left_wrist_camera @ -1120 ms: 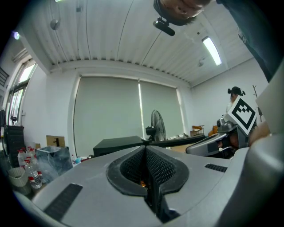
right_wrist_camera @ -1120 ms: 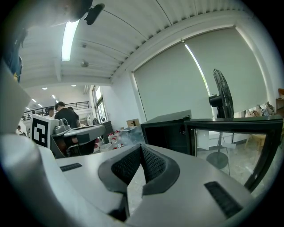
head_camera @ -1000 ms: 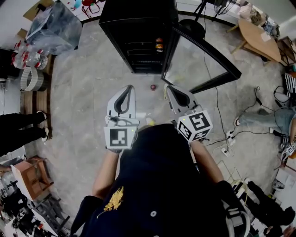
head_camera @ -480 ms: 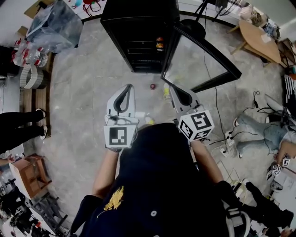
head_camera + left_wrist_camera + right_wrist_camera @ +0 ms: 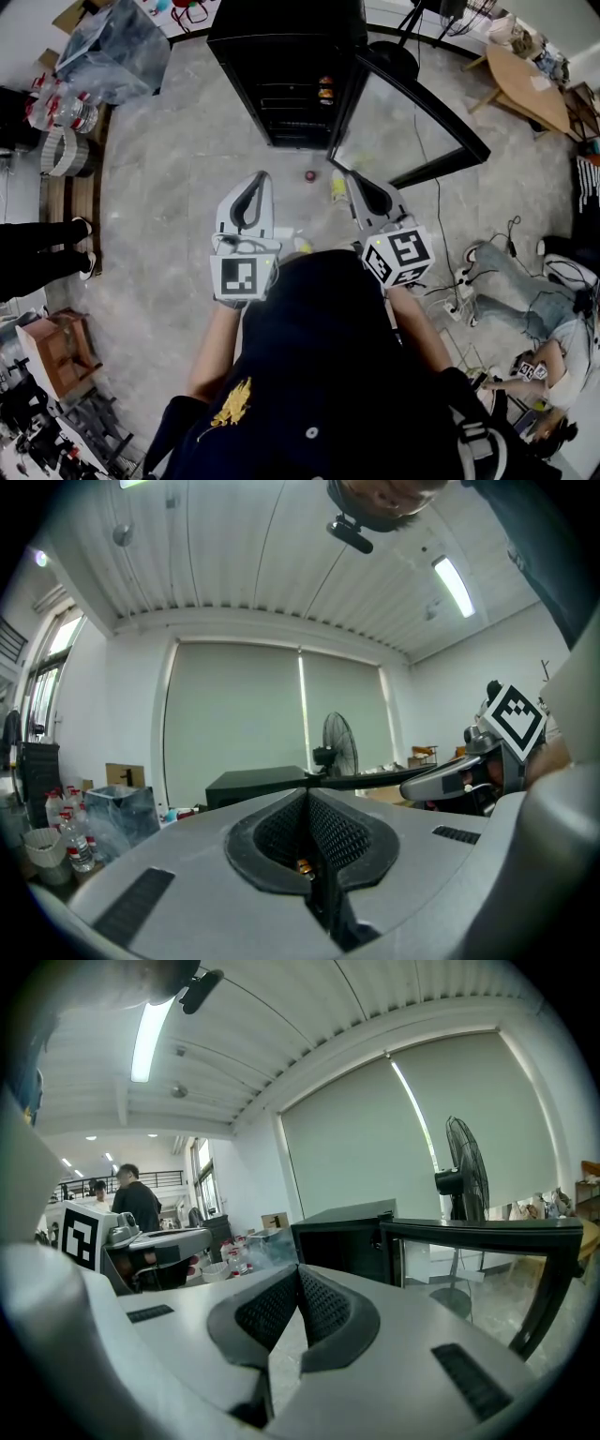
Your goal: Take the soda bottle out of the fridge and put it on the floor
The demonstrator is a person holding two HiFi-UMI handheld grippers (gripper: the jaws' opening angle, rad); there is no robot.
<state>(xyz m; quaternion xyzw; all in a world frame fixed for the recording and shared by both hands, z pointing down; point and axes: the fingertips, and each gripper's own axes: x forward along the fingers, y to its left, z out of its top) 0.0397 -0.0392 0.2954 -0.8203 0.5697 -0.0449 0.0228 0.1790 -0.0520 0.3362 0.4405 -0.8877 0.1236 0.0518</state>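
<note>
left gripper (image 5: 262,178): jaws clenched, nothing held | right gripper (image 5: 348,176): jaws clenched, nothing held | floor (image 5: 169,187): yellow bottle (image 5: 337,187) stands just past the right gripper's tip, small red-topped thing (image 5: 309,175) near it | fridge (image 5: 281,56): black, glass door (image 5: 403,122) swung open, orange and red drinks (image 5: 324,91) on a shelf inside

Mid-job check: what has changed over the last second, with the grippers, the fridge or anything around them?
Only the person in jeans sitting on the floor at the right has moved, sliding toward the picture's lower edge. Nothing was taken hold of or let go. The left gripper and right gripper stayed in place, shut and empty, and the black fridge kept its glass door open.
</note>
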